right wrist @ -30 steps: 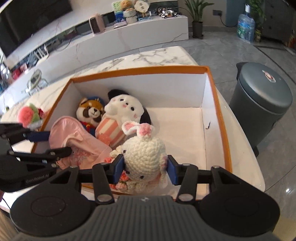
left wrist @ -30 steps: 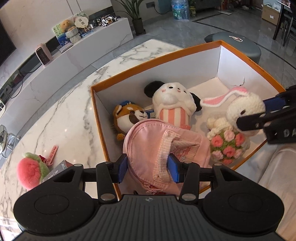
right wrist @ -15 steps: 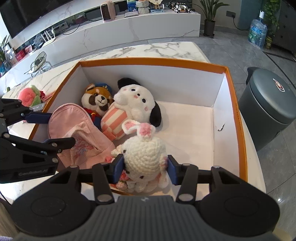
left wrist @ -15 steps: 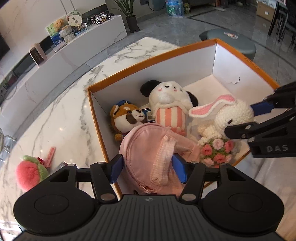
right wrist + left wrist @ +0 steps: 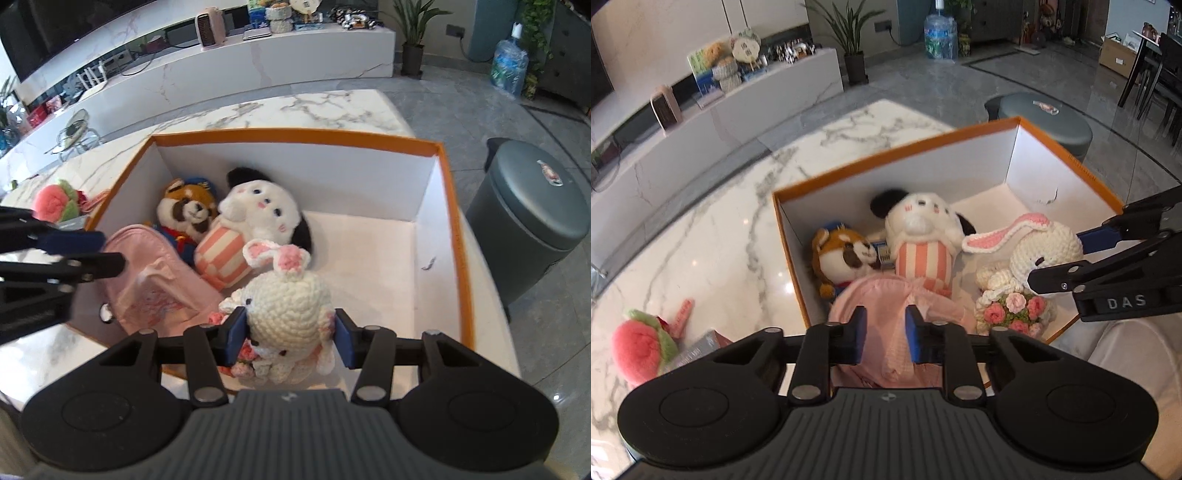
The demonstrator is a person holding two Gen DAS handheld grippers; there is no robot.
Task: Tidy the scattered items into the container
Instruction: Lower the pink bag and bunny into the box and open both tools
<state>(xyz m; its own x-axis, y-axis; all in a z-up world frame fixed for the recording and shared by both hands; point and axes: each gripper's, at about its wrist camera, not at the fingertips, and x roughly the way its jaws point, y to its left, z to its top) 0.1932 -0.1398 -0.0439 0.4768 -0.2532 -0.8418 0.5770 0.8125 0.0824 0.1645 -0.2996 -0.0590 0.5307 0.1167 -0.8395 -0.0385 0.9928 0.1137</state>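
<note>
Spanning frame, marble table [image 5: 713,236]; bin [image 5: 528,221] beside, seemingly grey.

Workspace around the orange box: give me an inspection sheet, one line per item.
Surface: white marble table, glossy, box set on it.
Job's things: orange box holds a raccoon toy, a striped white plush, a pink bag and a crochet rabbit.
Clutter: pink-and-green plush and a small grey carton on the table outside the box.
Grippers: left gripper shut on the pink bag's strap; right gripper shut on the crochet rabbit over the box.
Cables: nothing seen on the table.
Surroundings: grey bin beside the table; water jug, plant, long white cabinet.
</note>
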